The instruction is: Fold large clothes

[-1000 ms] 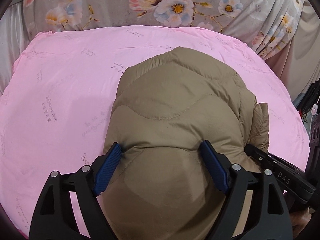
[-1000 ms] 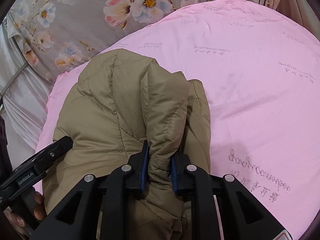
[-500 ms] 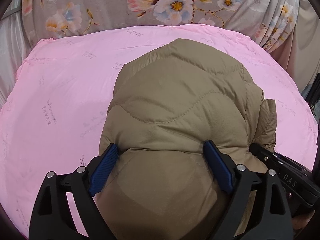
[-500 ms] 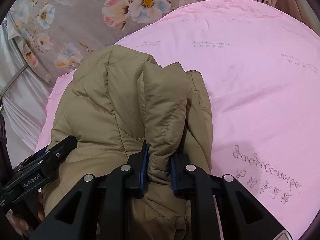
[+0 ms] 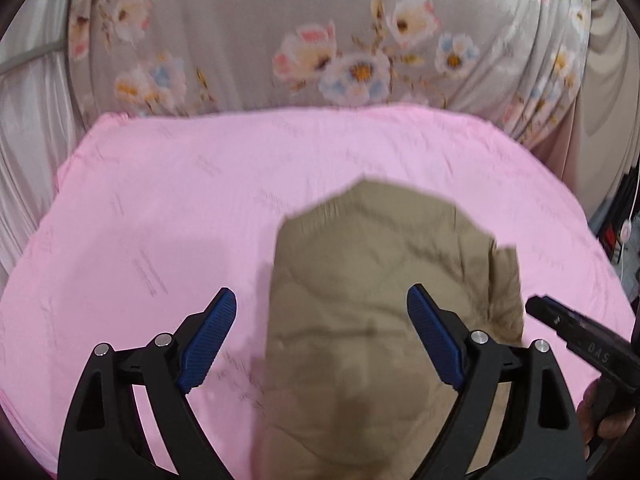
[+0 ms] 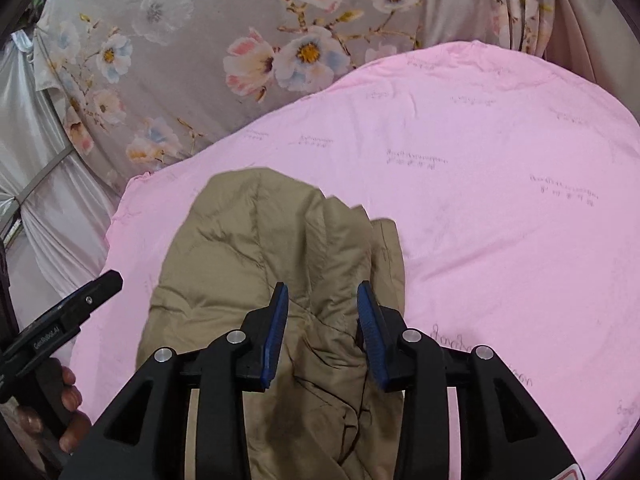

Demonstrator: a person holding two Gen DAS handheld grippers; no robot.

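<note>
A bed covered by a smooth pink sheet (image 5: 168,208) printed with small, faint lines of grey script carries everything here; in the right wrist view the same pink sheet (image 6: 500,208) spreads wide to the right. Lying directly on it is a khaki-brown quilted puffer jacket (image 5: 380,280), folded into a compact bundle with stitched wavy seams (image 6: 256,256). The jacket sits toward the near edge of the bed, with bare sheet on both sides and behind it.
</note>
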